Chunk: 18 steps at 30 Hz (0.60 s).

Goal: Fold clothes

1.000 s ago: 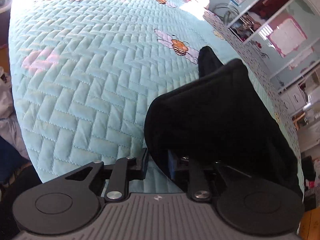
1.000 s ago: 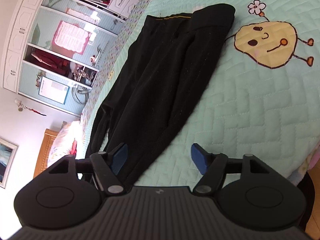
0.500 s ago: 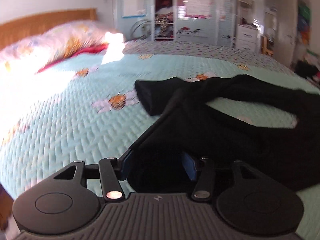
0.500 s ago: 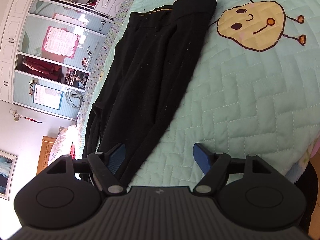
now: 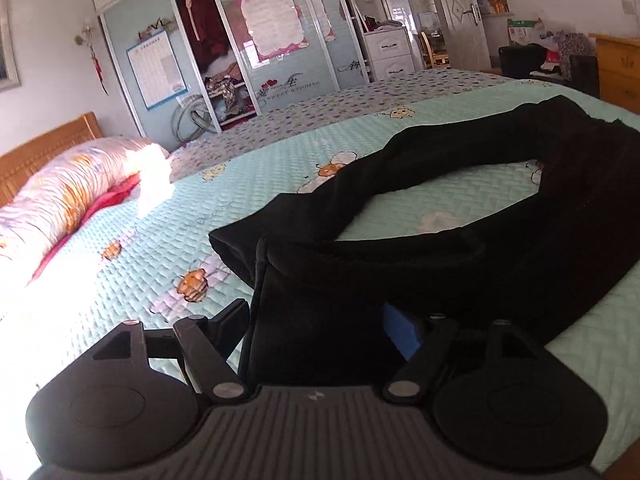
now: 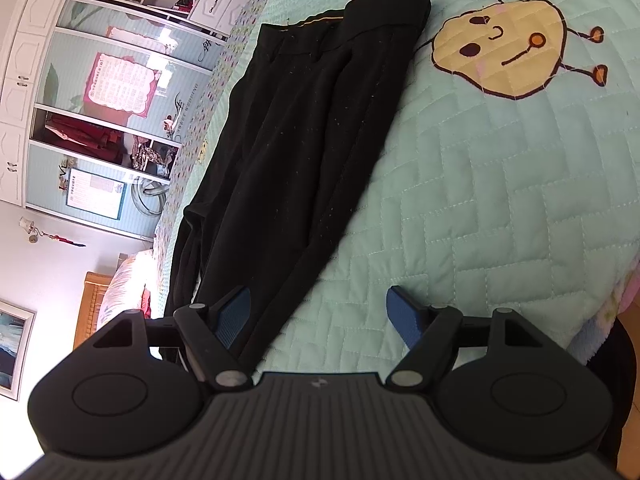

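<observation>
Left wrist: left claw [image 5: 320, 320] opening around limp black trousers [image 5: 460, 256], right claw [image 6: 320, 316] released, quilted bedspread [image 6: 500, 184].

Black fabric trousers [image 5: 460, 264] on mint quilted bedspread [image 5: 248, 216], one leg end between opening left gripper [image 5: 320, 328] jaws.

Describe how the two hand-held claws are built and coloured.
Both match. The left claw and right claw each have a dark grey ribbed body with a small pale logo, two round black side discs, black linkage arms with silver pivot pins, and two fingers faced with textured blue pads. No cables or sleeves show.
</observation>
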Each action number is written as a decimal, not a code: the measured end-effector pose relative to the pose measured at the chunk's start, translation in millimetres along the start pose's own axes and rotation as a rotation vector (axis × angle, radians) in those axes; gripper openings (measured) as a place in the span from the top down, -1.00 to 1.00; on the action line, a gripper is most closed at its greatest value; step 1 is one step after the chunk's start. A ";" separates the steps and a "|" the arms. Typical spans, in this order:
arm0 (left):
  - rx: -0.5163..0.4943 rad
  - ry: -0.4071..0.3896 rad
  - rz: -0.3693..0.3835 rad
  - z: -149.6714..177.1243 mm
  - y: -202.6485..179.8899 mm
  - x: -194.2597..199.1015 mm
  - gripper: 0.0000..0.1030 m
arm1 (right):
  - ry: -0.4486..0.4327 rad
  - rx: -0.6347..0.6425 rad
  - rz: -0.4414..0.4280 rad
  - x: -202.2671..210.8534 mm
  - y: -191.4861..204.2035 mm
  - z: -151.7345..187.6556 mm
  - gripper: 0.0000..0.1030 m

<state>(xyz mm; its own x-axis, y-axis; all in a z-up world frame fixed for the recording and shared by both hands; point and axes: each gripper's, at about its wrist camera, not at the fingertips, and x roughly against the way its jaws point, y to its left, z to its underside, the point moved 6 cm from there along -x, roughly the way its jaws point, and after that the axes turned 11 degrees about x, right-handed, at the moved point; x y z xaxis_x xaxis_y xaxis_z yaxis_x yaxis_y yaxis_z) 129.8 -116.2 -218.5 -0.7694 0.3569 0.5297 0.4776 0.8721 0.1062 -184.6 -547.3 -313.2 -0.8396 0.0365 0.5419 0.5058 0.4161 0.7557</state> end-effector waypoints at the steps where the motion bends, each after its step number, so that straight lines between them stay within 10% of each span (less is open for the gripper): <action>1: 0.016 0.016 0.033 -0.8 2.8 -3.3 -0.51 | 0.001 0.000 0.001 -0.1 0.5 0.3 -0.47; 18: 0.247 0.227 0.277 -6.0 32.2 -44.8 -0.49 | 0.014 -0.001 0.019 2.4 2.1 4.5 -0.49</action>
<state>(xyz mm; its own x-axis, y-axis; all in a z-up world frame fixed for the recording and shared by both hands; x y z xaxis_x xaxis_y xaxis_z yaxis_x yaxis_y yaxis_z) 182.2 -106.1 -233.8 -0.5006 0.5303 0.6843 0.5158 0.8175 -0.2562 -186.5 -542.2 -312.0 -0.8269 0.0319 0.5615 0.5220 0.4150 0.7452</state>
